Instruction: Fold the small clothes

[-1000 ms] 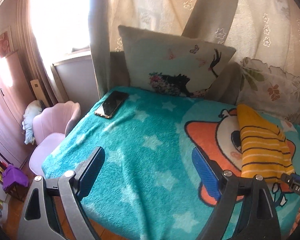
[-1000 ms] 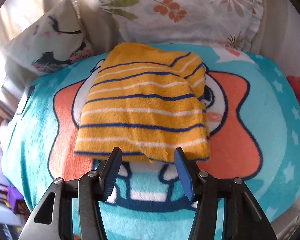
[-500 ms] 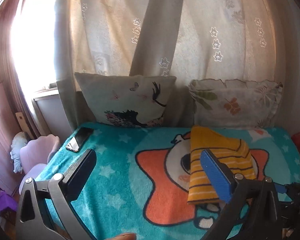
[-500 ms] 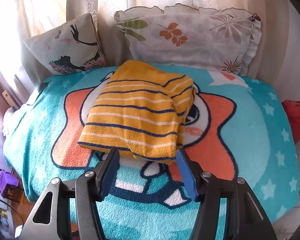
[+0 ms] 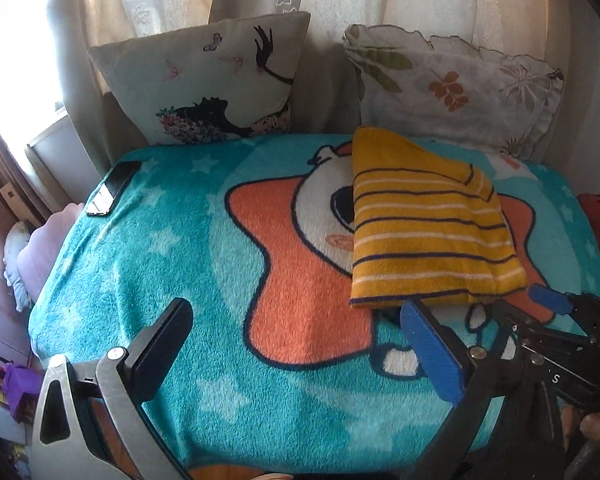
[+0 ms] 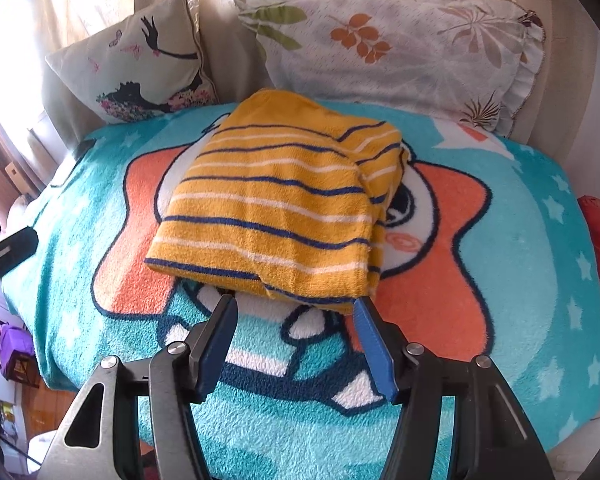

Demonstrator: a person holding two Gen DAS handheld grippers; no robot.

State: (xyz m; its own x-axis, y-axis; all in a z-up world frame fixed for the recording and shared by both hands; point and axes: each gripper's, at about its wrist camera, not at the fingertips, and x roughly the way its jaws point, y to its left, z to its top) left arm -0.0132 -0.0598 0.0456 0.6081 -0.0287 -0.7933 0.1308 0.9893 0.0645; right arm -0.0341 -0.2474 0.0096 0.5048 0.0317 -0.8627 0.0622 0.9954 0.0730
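Right wrist view: my right claw (image 6: 294, 304) gapes empty just short of the folded striped garment (image 6: 276, 204), whose near hem lies between my fingertips on the star blanket (image 6: 520, 280). Left wrist view alone shows my left claw (image 5: 294, 314) spread wide beside it, and a phone (image 5: 114, 192) far left.

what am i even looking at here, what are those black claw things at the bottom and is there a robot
No robot: a person holds a two-finger gripper in each hand, each carrying a fisheye camera that looks along its fingers. One picture is from the left gripper, the other from the right gripper. Both are open and hold nothing. On the teal star blanket lies a folded yellow striped garment, just ahead of the right gripper. A phone lies near the blanket's far left corner, and two pillows stand behind.
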